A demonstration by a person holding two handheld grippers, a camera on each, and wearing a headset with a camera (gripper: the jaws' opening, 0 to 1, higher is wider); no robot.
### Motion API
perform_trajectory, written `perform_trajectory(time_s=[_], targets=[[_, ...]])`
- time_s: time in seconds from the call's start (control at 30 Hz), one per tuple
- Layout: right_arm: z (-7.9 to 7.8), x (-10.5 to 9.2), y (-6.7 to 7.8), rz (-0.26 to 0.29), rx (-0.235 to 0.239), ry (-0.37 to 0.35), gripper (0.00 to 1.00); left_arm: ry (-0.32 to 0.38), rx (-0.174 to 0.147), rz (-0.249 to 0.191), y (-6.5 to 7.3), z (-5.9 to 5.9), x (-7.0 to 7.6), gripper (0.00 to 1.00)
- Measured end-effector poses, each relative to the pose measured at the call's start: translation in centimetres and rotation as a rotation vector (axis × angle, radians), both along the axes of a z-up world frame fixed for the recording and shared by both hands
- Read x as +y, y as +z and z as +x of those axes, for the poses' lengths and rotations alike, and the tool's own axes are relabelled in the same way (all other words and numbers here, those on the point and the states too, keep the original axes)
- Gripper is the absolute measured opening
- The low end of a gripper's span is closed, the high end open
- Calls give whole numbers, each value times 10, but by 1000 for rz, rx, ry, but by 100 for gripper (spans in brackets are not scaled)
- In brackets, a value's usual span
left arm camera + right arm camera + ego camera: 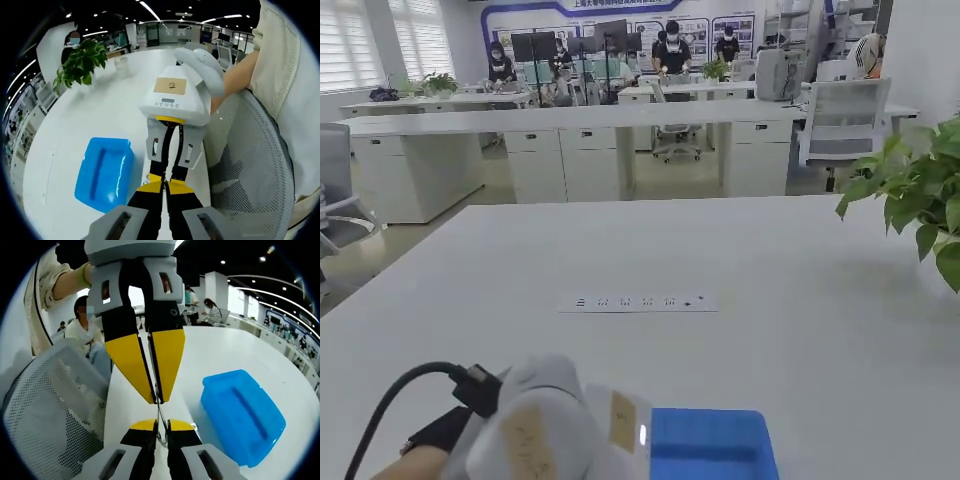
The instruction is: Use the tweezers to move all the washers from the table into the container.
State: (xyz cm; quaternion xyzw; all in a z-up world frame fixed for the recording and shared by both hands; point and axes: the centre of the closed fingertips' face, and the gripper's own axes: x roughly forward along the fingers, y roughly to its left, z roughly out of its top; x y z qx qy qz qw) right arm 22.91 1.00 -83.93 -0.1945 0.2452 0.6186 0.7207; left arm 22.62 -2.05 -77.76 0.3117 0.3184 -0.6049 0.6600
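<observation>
Left tongs (156,400) and right tongs (160,426) meet tip to tip, both pinching thin silvery tweezers (159,413); a glossy blue container (242,415) lies just beside them on the white surface (220,352)

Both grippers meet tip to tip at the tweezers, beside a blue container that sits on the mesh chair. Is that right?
Not quite. The container sits on the white table, not on the chair; the left gripper view shows this. The rest holds: the left gripper and right gripper meet tip to tip at the tweezers.
</observation>
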Motion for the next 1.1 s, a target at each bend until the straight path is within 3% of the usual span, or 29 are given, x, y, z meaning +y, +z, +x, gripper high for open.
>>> perform_trajectory(time_s=[0.03, 0.1, 0.17, 0.23, 0.27, 0.33, 0.47, 0.53, 0.63, 0.7, 0.8, 0.83, 0.93, 0.97, 1.1], targets=[[0, -1, 0, -2, -1, 2, 3, 28, -11, -23, 1, 3, 0, 0], [2, -1, 1, 10, 32, -8, 3, 59, 1, -67, 5, 3, -2, 0], [6, -2, 1, 28, 57, -33, 3, 114, 21, -111, 8, 4, 0, 6], [8, -3, 2, 46, 92, -59, 3, 159, 13, -133, 10, 6, 4, 15], [9, -3, 2, 54, 106, -68, 3, 195, -10, -159, 13, 9, 6, 18], [12, -5, 2, 71, 136, -91, 3, 261, 1, -211, 17, 8, 9, 25], [18, -10, 2, 114, 229, -151, 3, 410, 10, -340, 26, 6, 16, 39], [21, -12, 2, 133, 272, -183, 3, 471, 19, -382, 26, 1, 20, 46], [23, -16, 4, 165, 342, -223, 3, 536, -2, -426, 25, -4, 26, 55], [26, -18, 8, 216, 418, -271, 3, 597, 3, -479, 27, -8, 29, 61], [31, -24, 17, 289, 488, -319, 3, 659, 6, -559, 31, -12, 32, 70], [33, -26, 20, 304, 502, -333, 3, 691, -1, -587, 32, -13, 35, 73], [37, -33, 26, 326, 524, -354, 3, 739, -29, -609, 31, -16, 42, 81], [38, -34, 28, 332, 533, -358, 3, 756, -60, -611, 31, -15, 46, 82], [42, -39, 37, 363, 567, -382, 3, 811, -110, -639, 33, -12, 54, 88]])
